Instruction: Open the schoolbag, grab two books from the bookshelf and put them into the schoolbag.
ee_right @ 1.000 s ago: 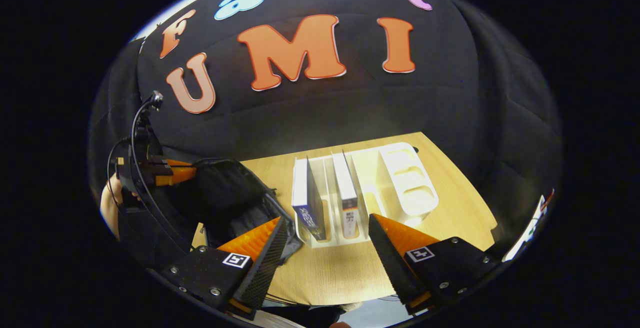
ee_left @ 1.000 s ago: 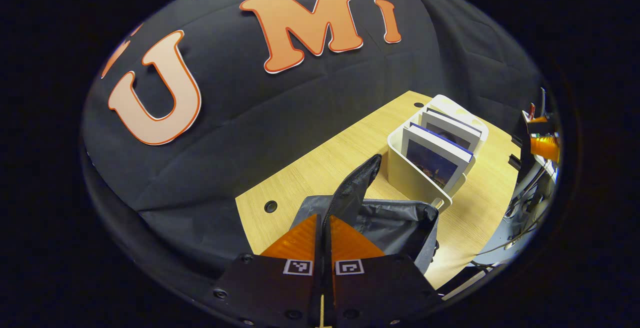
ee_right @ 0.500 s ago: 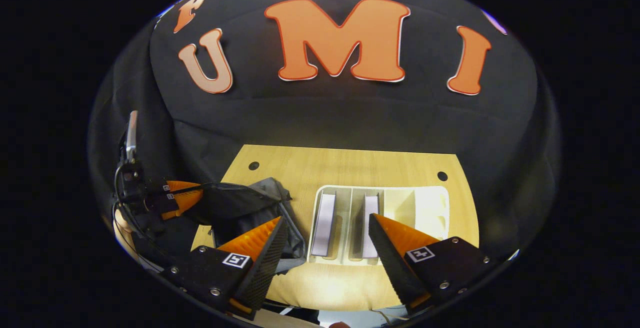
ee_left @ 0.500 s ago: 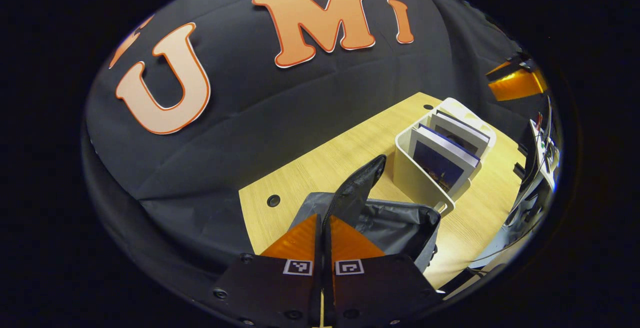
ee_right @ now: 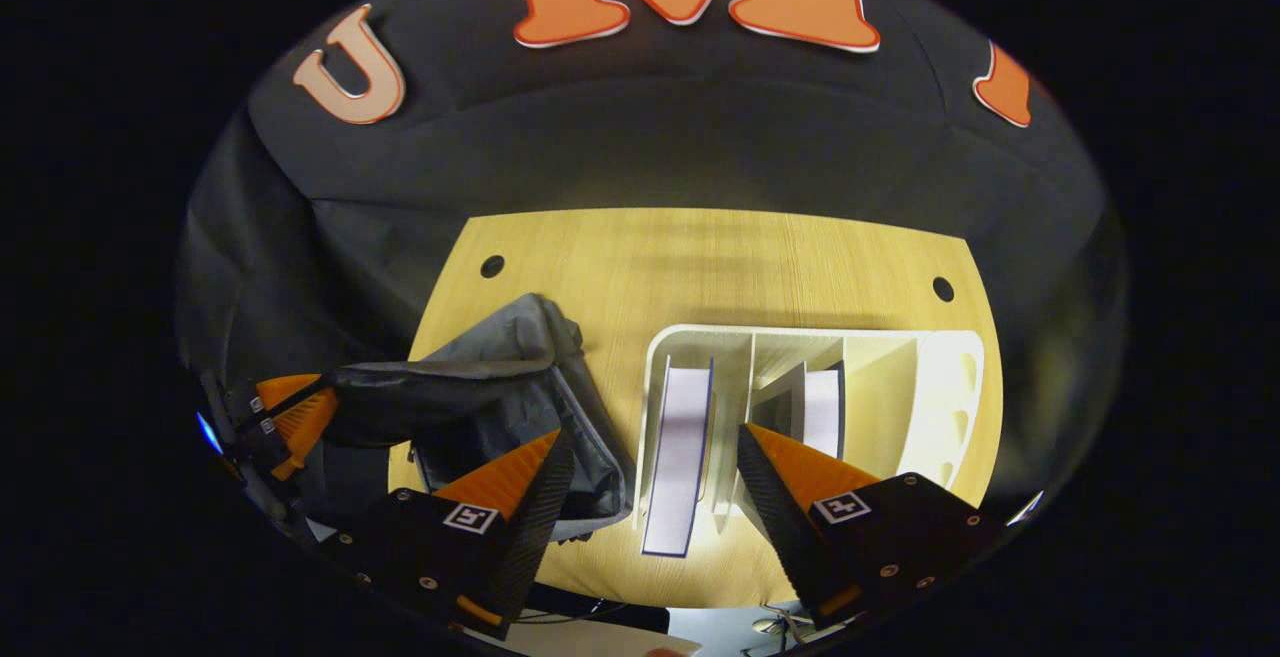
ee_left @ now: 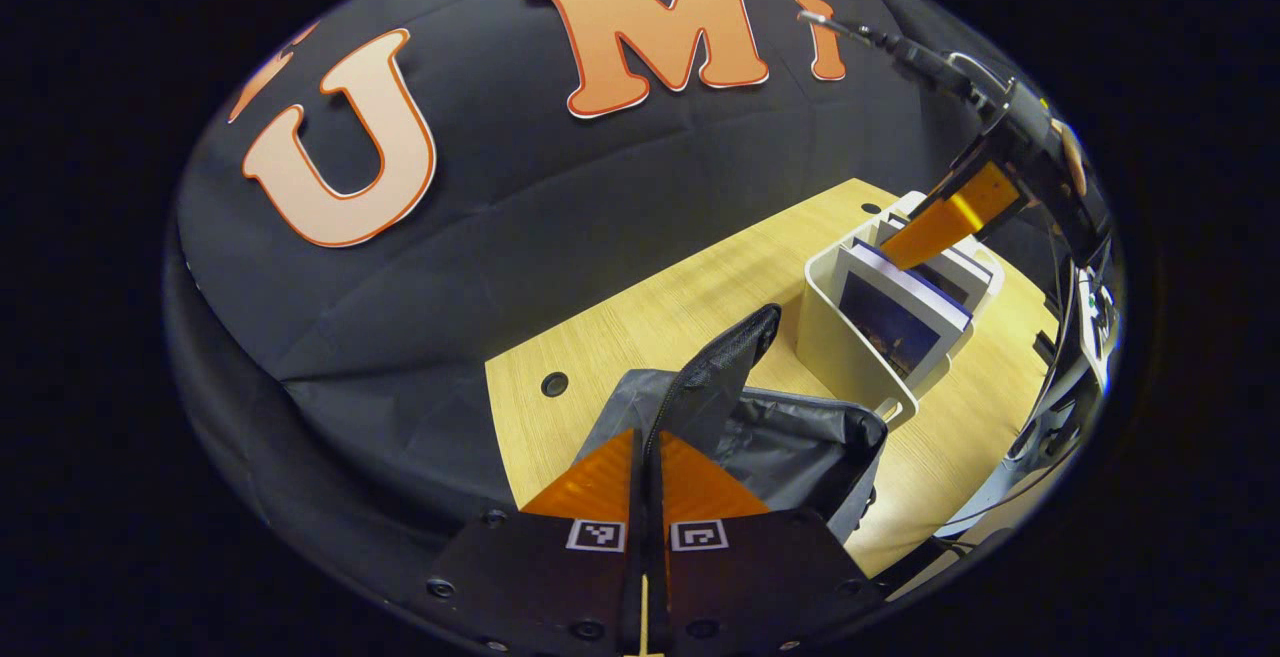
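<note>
The grey schoolbag (ee_left: 800, 442) lies open on the wooden table, and my left gripper (ee_left: 648, 434) is shut on its black flap (ee_left: 725, 362), holding it up. Right of the bag stands the white bookshelf (ee_left: 845, 362) with two upright books (ee_left: 895, 322). Above the shelf, my right gripper (ee_right: 651, 432) stands open and looks down into it. The left book (ee_right: 680, 442) stands between its fingers, untouched; the second book (ee_right: 822, 399) leans one slot to the right. In the right gripper view my left gripper (ee_right: 295, 415) shows at the left, still on the schoolbag (ee_right: 500, 377).
The table (ee_right: 720, 267) has two cable holes (ee_right: 492, 266) near its far edge, and the black cloth wall rises right behind it. The bookshelf's (ee_right: 945, 407) right slots hold nothing. Cables and equipment (ee_left: 1075, 297) sit past the table's right end.
My right gripper has moved forward and tipped down over the bookshelf, coming to straddle the left book. My left gripper has kept its hold on the bag flap, almost still.
</note>
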`<state>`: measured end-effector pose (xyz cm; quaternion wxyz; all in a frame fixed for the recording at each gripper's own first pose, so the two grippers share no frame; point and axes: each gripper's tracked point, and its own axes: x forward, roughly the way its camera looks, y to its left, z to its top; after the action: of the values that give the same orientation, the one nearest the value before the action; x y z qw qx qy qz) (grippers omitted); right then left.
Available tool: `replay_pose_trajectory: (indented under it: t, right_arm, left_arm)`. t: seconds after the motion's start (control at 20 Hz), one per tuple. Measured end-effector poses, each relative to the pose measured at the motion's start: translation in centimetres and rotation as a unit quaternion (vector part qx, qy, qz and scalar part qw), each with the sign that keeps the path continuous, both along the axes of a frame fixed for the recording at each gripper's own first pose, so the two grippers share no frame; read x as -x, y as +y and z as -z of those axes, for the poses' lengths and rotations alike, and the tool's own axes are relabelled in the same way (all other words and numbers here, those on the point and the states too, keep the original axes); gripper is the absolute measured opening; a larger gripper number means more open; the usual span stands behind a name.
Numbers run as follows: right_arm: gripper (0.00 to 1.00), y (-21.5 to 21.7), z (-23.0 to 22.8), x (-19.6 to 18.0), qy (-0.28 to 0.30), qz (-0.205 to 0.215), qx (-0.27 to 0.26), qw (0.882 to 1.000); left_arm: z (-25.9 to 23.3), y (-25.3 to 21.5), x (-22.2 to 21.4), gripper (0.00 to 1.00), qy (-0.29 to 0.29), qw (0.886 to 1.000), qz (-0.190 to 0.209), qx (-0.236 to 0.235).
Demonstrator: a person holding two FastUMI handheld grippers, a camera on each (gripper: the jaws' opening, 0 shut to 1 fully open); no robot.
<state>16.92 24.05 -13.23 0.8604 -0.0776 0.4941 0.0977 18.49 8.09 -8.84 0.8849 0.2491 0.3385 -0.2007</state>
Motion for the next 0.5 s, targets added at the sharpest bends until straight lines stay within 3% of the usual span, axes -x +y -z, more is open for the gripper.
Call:
replay_pose_trajectory:
  t: [0.2,0.25,0.3,0.5]
  right_arm:
    - [0.95,-0.7,3.8,-0.6,0.027,0.016,0.018,0.999]
    - [0.82,-0.8,4.4,-0.7,0.030,0.017,0.022,0.999]
    - [0.88,-0.9,5.0,-0.7,0.034,0.021,0.021,0.999]
    - [0.72,-1.6,6.6,-0.8,0.050,0.042,0.020,0.998]
  left_arm:
    - [0.3,-0.1,0.1,0.03,0.006,1.000,-0.003,0.002]
    - [0.2,-0.2,0.1,0.02,0.007,1.000,-0.002,0.001]
    - [0.2,-0.2,0.1,0.02,0.006,1.000,-0.002,0.001]
    - [0.5,-0.2,0.1,0.02,0.011,1.000,-0.002,0.001]
